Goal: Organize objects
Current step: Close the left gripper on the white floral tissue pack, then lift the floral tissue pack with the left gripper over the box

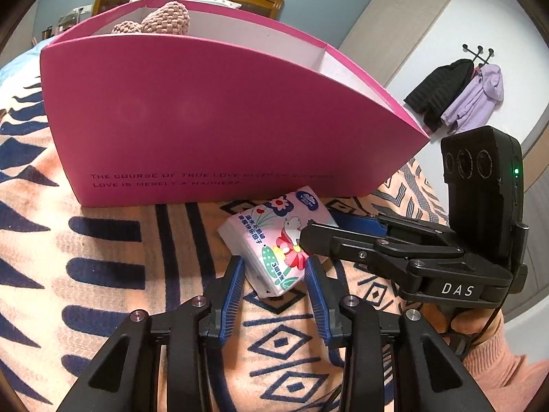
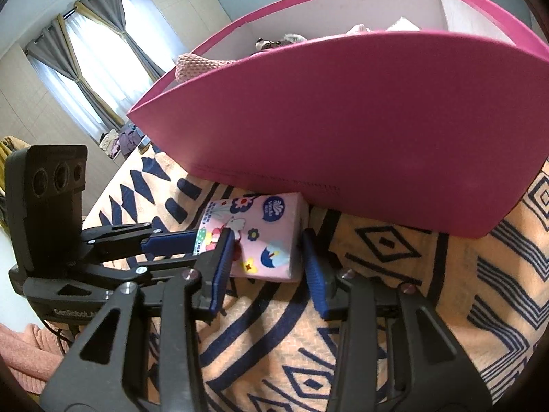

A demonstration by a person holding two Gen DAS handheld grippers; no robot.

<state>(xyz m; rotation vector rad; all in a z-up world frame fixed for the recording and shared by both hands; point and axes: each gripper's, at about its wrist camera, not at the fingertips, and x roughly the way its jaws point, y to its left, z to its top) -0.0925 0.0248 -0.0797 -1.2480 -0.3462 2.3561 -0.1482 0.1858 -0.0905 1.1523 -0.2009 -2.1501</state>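
Note:
A pink flowered tissue pack lies on the patterned blanket, just in front of the tall pink box. My left gripper straddles the near end of the pack, its blue pads pressed against both sides. From the right comes my right gripper, one finger lying over the pack and the other behind its far corner. In the right wrist view the right gripper has its pads against the pack's two sides, and the left gripper meets the pack's left end.
The box holds a knitted pink item and other soft things. A peach and navy blanket covers the bed. Coats hang on the wall at right, curtains at left. A peach sleeve shows behind the right gripper.

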